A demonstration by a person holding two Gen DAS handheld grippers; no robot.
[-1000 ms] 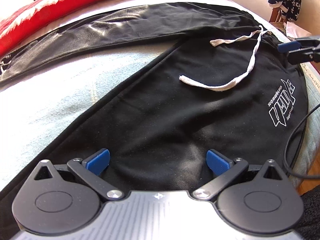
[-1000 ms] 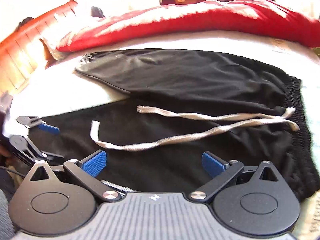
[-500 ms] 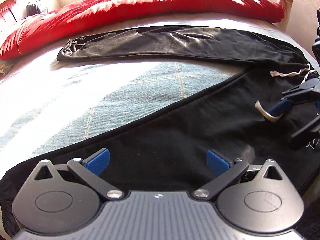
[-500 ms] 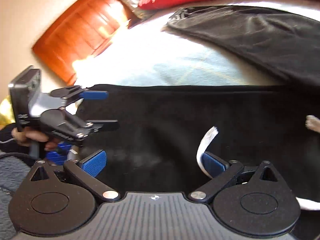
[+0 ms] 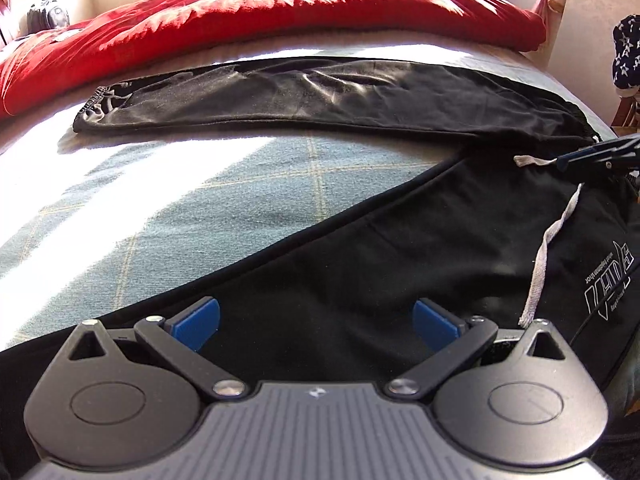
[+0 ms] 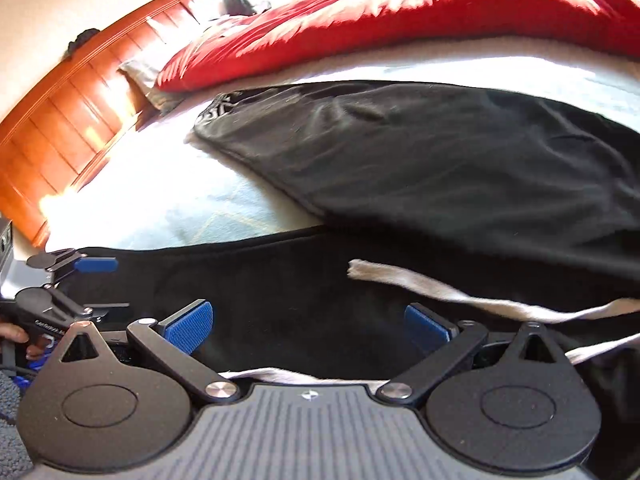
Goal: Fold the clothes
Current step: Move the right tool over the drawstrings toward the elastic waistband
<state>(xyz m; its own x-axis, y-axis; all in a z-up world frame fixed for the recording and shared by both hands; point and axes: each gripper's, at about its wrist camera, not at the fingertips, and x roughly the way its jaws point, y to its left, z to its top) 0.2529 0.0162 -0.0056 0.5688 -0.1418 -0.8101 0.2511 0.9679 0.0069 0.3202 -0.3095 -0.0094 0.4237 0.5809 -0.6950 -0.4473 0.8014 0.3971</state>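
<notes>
Black track pants [image 5: 380, 264] lie spread on the bed, legs splayed apart; one leg [image 5: 312, 100] runs across the back, the other passes under my left gripper [image 5: 316, 322]. A white drawstring [image 5: 548, 252] trails over the waist beside a white printed logo [image 5: 608, 284]. My left gripper is open just above the near leg, nothing between its blue pads. In the right wrist view my right gripper [image 6: 308, 326] is open over the black fabric [image 6: 440, 168], with the drawstring [image 6: 440, 290] by its right finger. The left gripper [image 6: 68, 284] shows at that view's left edge, the right gripper [image 5: 592, 156] at the left view's right edge.
A red duvet [image 5: 260, 12] is bunched along the far side of the bed. The pale blue checked bedsheet [image 5: 200, 200] lies bare between the pant legs. A wooden headboard [image 6: 60, 132] stands at the left in the right wrist view. A star-patterned garment [image 5: 628, 52] hangs at far right.
Both grippers have swung over the pants, staying open. The left view has turned back right toward the waist and logo; the right gripper has moved from the near leg toward the drawstring.
</notes>
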